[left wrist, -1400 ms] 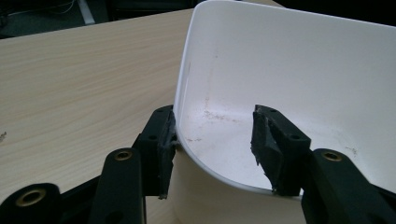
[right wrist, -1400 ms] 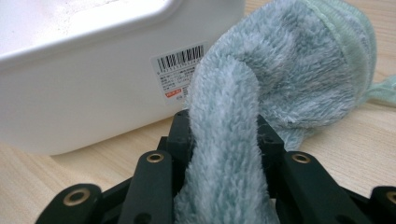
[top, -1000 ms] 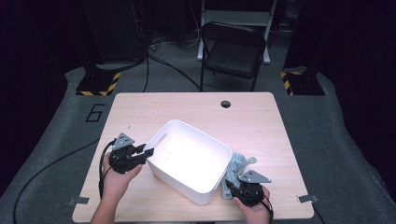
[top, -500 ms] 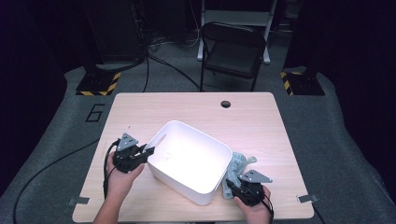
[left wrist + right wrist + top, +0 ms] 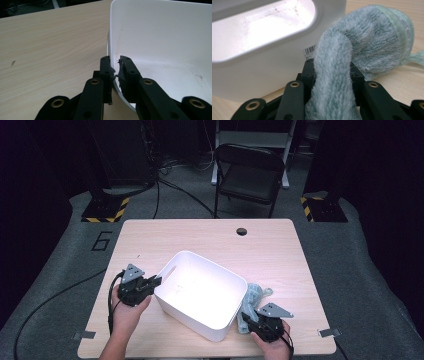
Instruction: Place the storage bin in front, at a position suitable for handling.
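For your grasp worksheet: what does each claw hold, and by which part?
The left claw pinches the white bin by its rim. The right claw grips a fold of the fluffy teal cloth.

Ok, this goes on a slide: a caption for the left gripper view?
Left gripper has just closed its jaws onto the rim of the white bin on the wooden table.

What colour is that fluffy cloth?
Pale blue-green cloth, clearest in the right gripper view.
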Demonstrator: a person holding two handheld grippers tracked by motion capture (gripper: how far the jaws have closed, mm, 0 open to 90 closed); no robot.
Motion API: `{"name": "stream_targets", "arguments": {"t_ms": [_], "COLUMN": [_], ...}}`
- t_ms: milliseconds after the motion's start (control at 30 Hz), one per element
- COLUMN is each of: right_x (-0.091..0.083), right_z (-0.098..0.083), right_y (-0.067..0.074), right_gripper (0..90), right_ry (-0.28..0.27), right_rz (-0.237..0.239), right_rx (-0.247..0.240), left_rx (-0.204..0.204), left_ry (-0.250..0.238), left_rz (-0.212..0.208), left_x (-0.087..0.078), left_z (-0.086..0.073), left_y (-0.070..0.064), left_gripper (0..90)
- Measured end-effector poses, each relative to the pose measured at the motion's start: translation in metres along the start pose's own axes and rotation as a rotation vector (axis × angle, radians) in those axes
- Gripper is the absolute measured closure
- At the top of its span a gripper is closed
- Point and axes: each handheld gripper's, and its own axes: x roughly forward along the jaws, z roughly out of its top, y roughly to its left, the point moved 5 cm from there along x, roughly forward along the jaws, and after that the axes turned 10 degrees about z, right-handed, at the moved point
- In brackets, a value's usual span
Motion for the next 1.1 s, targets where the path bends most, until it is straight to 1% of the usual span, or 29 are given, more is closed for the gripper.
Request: {"name": "stream_targets", "arguments": {"t_ms": [67, 100, 167, 200, 267, 333, 367, 433, 500, 633, 733, 767, 867, 900, 1000, 1100], "right_x": [0.003, 0.004, 0.005, 0.005, 0.003, 0.002, 0.001, -0.002, -0.005, -0.014, -0.021, -0.024, -0.031, -0.034, -0.040, -0.042], "right_z": [-0.002, -0.002, -0.001, -0.001, 0.000, 0.001, 0.002, 0.005, 0.008, 0.016, 0.023, 0.024, 0.032, 0.034, 0.040, 0.041], "right_y": [0.000, 0.000, 0.000, 0.001, 0.001, 0.002, 0.003, 0.004, 0.006, 0.012, 0.015, 0.016, 0.019, 0.020, 0.022, 0.020], "right_gripper": [66.4, 66.6, 66.8, 66.9, 67.0, 67.0, 67.0, 67.1, 67.0, 67.0, 67.0, 66.9, 66.9, 66.9, 66.9, 66.9], "right_ry": [0.012, 0.019, 0.014, 0.014, 0.009, 0.004, -0.002, -0.004, -0.017, -0.041, -0.077, -0.078, -0.106, -0.105, -0.130, -0.132], "right_rz": [-0.004, -0.007, -0.006, -0.003, -0.004, -0.004, -0.004, -0.012, -0.013, -0.026, -0.026, -0.020, -0.020, -0.018, -0.010, -0.010], "right_rx": [0.003, -0.004, -0.011, -0.004, -0.002, -0.011, -0.006, -0.023, -0.035, -0.076, -0.089, -0.086, -0.096, -0.101, -0.112, -0.112], "left_rx": [0.001, 0.001, 0.001, 0.000, 0.004, 0.009, 0.008, 0.007, 0.006, 0.002, 0.002, 0.003, 0.003, 0.002, 0.002, 0.003], "left_ry": [-0.001, -0.002, -0.007, -0.009, -0.006, -0.010, -0.010, -0.010, -0.010, -0.010, -0.013, -0.012, -0.012, -0.012, -0.012, -0.014], "left_rz": [0.001, 0.001, 0.001, 0.000, -0.002, 0.001, 0.000, 0.000, 0.000, 0.001, 0.005, 0.005, 0.005, 0.004, 0.003, 0.004], "left_x": [0.000, -0.001, -0.001, -0.001, -0.001, 0.000, 0.000, 0.000, 0.000, 0.000, 0.000, 0.000, 0.000, 0.001, 0.001, 0.001], "left_z": [0.000, -0.001, -0.001, -0.001, -0.001, -0.001, -0.001, -0.002, -0.002, -0.002, -0.002, -0.002, -0.002, -0.002, -0.002, -0.003], "left_y": [-0.001, -0.001, -0.001, -0.001, -0.002, -0.003, -0.003, -0.003, -0.003, -0.004, -0.004, -0.004, -0.005, -0.005, -0.004, -0.005], "left_gripper": [80.5, 80.4, 80.2, 80.1, 79.5, 78.3, 78.0, 77.8, 77.7, 77.5, 76.6, 76.3, 75.9, 75.8, 75.8, 75.7]}}
